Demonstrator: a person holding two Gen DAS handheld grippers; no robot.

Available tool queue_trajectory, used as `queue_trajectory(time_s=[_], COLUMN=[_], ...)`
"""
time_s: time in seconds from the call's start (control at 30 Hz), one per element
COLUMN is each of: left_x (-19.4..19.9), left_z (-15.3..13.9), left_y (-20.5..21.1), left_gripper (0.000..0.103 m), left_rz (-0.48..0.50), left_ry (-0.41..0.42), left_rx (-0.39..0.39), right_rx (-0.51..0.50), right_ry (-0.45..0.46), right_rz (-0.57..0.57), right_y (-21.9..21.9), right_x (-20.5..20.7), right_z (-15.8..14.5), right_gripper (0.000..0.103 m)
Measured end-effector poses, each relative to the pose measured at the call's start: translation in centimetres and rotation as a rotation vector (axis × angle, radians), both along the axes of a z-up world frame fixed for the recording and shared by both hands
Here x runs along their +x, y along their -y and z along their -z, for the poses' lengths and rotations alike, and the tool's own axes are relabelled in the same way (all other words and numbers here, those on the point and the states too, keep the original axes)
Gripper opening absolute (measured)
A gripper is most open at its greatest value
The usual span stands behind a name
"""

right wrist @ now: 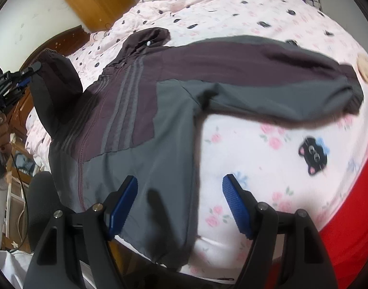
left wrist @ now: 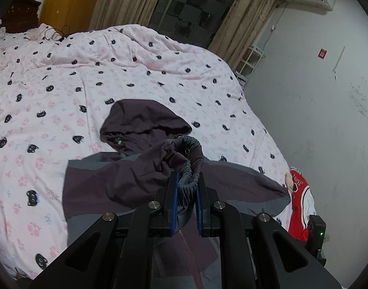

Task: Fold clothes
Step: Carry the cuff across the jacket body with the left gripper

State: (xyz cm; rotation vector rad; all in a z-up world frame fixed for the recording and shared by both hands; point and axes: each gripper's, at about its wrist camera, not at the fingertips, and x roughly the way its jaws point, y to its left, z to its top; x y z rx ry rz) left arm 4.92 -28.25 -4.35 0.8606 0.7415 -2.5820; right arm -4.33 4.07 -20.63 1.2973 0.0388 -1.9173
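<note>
While the jacket (left wrist: 140, 180) lies spread on the bed (left wrist: 51, 77), your left gripper (left wrist: 186, 187) is clamped on its elastic sleeve cuff (left wrist: 191, 154), the gathered grey band pinched between the two blue pads (left wrist: 174, 202); the sleeve rises from the jacket's body and is bunched over its chest; the hood (left wrist: 140, 125) lies flat just beyond the collar, on the pink cat-print quilt; a red jersey (left wrist: 300, 197) sits beside the jacket's far sleeve end, at the bed's edge.

Your right gripper (right wrist: 180, 204) stands wide apart and holds nothing; it hangs over the jacket's side edge, one blue pad over the grey lower panel (right wrist: 145, 163), the other over bare quilt just beside the jacket; the other sleeve (right wrist: 280, 91) stretches out from the jacket's shoulder across the quilt, its cuff lying near the red jersey (right wrist: 352, 204); three grey stripes run down the jacket's purple chest next to the zip; the left gripper shows at the jacket's opposite side, with dark fabric lifted in it.
</note>
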Motion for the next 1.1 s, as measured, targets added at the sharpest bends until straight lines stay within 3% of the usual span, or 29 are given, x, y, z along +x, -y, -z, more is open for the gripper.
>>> queue_trajectory(time_s=[0.43, 0.77, 0.9, 1.1], left_x=[-3.9, -6.1, -6.2, -6.3], left_z=[4.1, 8.8, 10.1, 10.9], left_y=[-4.6, -7.8, -9.5, -12.2], left_gripper=[0.01, 0.01, 0.011, 0.011], left_rz=[0.067, 0.116, 0.144, 0.197], left_ry=[0.118, 0.271, 0.325, 0.377], left_rx=[-0.021, -0.091, -0.146, -0.295], right_rx=[-0.032, -0.042, -0.04, -0.032], right_ry=[0.002, 0.009, 0.01, 0.011], right_rz=[-0.001, -0.006, -0.009, -0.011], right_y=[-0.6, -0.8, -0.9, -0.7], right_x=[0.2, 0.2, 0.1, 0.0], right_z=[0.2, 0.5, 0.6, 0.8], right_gripper=[0.075, 0.075, 0.075, 0.075])
